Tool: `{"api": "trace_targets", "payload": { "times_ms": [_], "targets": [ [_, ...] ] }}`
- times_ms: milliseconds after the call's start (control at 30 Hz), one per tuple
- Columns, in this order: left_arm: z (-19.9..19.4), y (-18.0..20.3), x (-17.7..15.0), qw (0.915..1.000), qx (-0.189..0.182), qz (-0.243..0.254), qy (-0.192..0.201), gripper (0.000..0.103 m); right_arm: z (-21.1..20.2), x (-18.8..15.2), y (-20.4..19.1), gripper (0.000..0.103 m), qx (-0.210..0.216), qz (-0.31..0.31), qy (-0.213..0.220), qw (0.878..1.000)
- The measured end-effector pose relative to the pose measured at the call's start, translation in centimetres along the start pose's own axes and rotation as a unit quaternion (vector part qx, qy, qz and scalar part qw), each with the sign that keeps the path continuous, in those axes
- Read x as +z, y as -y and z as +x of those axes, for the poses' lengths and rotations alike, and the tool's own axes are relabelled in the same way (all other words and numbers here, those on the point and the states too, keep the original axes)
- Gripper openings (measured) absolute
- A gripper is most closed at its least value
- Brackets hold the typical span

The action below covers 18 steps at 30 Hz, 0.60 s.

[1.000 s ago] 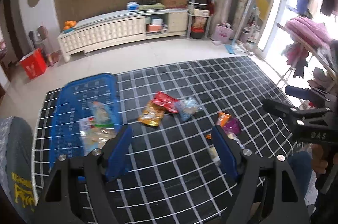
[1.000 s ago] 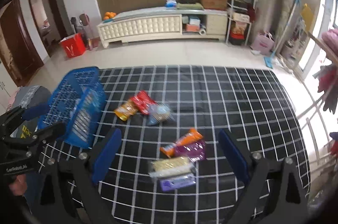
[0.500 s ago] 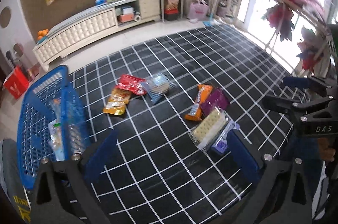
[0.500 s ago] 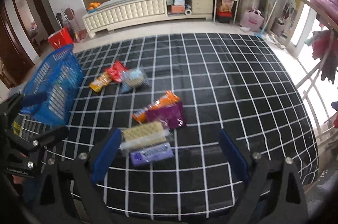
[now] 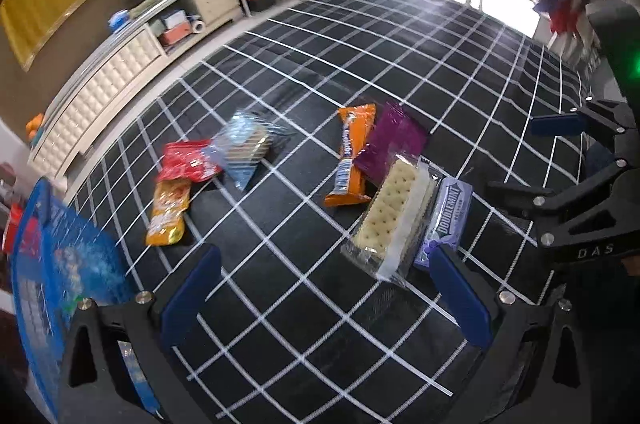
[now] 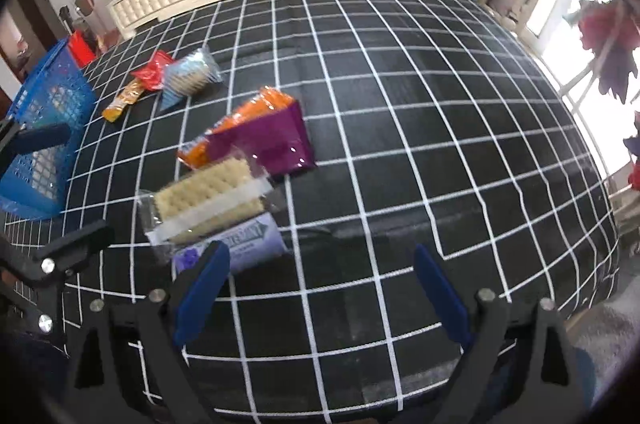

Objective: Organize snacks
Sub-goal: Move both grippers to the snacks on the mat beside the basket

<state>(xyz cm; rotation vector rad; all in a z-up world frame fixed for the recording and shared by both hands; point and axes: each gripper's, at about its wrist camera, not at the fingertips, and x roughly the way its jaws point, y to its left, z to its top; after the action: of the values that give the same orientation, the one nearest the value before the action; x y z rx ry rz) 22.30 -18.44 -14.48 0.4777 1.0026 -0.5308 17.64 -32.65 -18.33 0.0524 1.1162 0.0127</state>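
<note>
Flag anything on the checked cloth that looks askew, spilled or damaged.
Nothing looks spilled or torn. The loose snacks just lie overlapped in two heaps: the cracker pack over the purple gum pack, and the red packet partly under the blue one.

Blue basket (image 5: 60, 264) blurred, edge-cropped

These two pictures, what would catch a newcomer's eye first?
The black cloth with white grid lines fills both views, with bright snack packets scattered on it: a cracker pack beside a purple packet and an orange one. A blue basket stands at the cloth's left edge.
</note>
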Motion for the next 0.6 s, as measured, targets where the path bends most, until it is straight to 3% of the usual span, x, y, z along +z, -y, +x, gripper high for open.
{"api": "trace_targets", "payload": {
  "times_ms": [167,367,533,600],
  "targets": [
    [2.8,0.9,1.2,0.9986,-0.007,0.050,-0.019,0.103,0.0,-0.4,1.0,0.095,-0.018,0.004,0.007,1.000],
    [5.8,2.1,2.5,0.9953,-0.043,0.076,-0.043,0.103,0.2,-0.8,1.3,0.095,-0.001,0.020,0.010,1.000],
    [7.7,3.3,2.7,0.9917,-0.014,0.108,-0.068,0.103,0.0,-1.0,1.0,0.095,-0.009,0.016,0.020,1.000],
    [8.2,3.5,2.9,0.9910,-0.018,0.111,-0.073,0.103,-0.2,-1.1,1.2,0.095,-0.003,0.027,0.028,0.999]
  ]
}}
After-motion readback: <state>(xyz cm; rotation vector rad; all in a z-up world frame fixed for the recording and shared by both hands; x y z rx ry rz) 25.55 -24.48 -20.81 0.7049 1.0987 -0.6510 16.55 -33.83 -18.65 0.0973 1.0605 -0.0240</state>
